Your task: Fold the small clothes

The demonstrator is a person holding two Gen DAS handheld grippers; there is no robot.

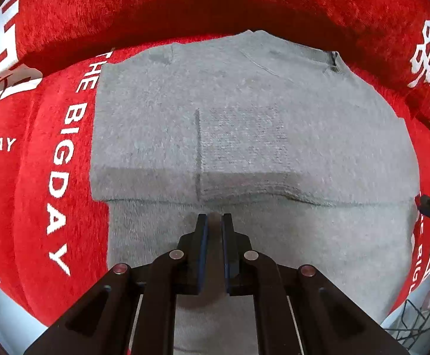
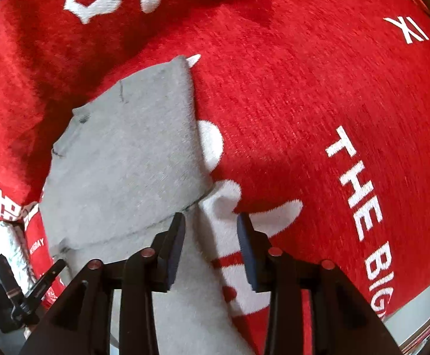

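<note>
- Red plush cloth [image 1: 52, 44] with white lettering is covering the surface, and it is rising into a padded fold along the far side.
- Lying on that cloth is the grey garment [image 1: 244, 94], spread flat in the middle of the left wrist view; its far portion is sitting as a doubled layer, with a thick folded edge [image 1: 244, 195] running left to right just beyond the left hand-held gripper.
- Nearer than that edge, a single grey layer is stretching back under both grippers, so the fold is looking, at a guess, roughly half done: one fold is in place, and the near part is waiting to be brought over or tucked.
- Left hand-held gripper [image 1: 214, 217] is hovering over the near layer with its jaws nearly together; a narrow gap is showing and no fabric is sitting between them, so it is holding nothing.
- Right hand-held gripper [image 2: 212, 222] is standing released, jaws wide, straddling the garment's right edge [image 2: 197, 153] where grey is meeting red.
- Likely remaining: pinching the near layer, folding it over, and squaring the bundle.
</note>
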